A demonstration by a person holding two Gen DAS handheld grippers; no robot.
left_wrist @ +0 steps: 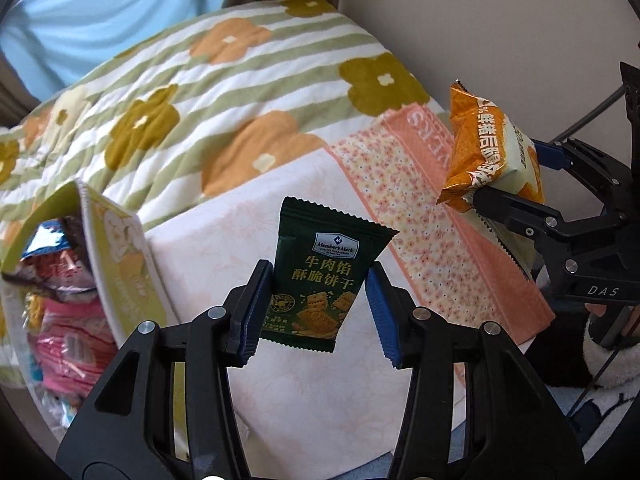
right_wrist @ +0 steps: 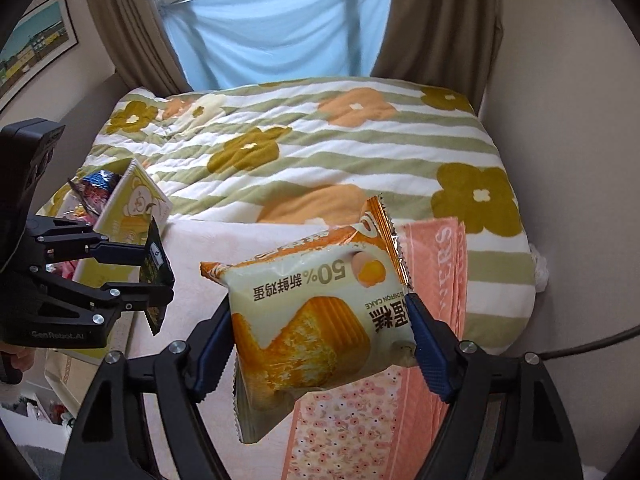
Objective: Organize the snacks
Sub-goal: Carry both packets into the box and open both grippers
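Observation:
My left gripper [left_wrist: 318, 276] is shut on a dark green cracker packet [left_wrist: 328, 248], held upright above a pale cloth [left_wrist: 224, 240] on the bed. My right gripper [right_wrist: 320, 312] is shut on an orange and cream cake packet [right_wrist: 304, 280], its blue pads pressing both sides. In the left wrist view the right gripper [left_wrist: 520, 176] holds that cake packet [left_wrist: 480, 140] at the right. The right wrist view has the left gripper [right_wrist: 154, 276] at the left with the green packet [right_wrist: 156, 260] seen edge-on. An open yellow-green box [left_wrist: 120, 248] [right_wrist: 136, 204] at the left holds several wrapped snacks [left_wrist: 60, 264].
A striped floral quilt [right_wrist: 320, 148] covers the bed. A pink flowered towel [left_wrist: 420, 216] [right_wrist: 432, 280] lies over the pale cloth. A beige wall [right_wrist: 560, 120] borders the bed on the right. Brown curtains and a blue sheet [right_wrist: 280, 32] hang behind.

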